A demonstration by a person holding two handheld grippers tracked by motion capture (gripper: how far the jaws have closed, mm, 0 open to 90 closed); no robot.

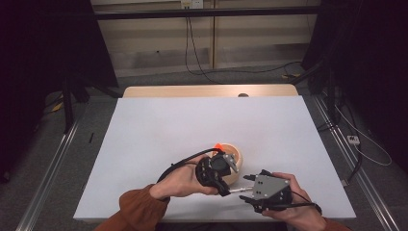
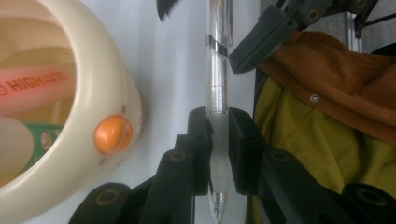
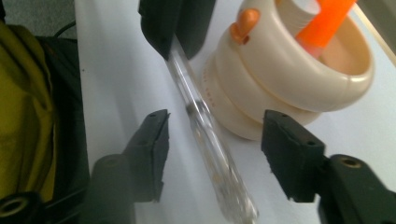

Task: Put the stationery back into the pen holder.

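A clear plastic pen [image 2: 217, 70] lies level just above the white table, and my left gripper [image 2: 218, 116] is shut on its frosted grip near the tip. My right gripper [image 3: 217, 126] is open, its jaws standing either side of the pen's [image 3: 205, 135] barrel without touching it. In the high view the left gripper [image 1: 224, 190] and right gripper [image 1: 248, 188] face each other at the table's near edge, with the pen [image 1: 236, 190] between them. A cream round pen cup [image 1: 236, 166] with an orange button [image 2: 112, 134] stands right beside the left gripper. It holds an orange highlighter [image 3: 327, 23].
The white table [image 1: 202, 120] stretches away beyond the cup. A person's orange sleeve [image 1: 137, 207] and yellow clothing [image 2: 303, 140] sit close at the near edge. Inside the cup [image 2: 93, 93] lie a pink highlighter [image 2: 32, 86] and a green item [image 2: 42, 140].
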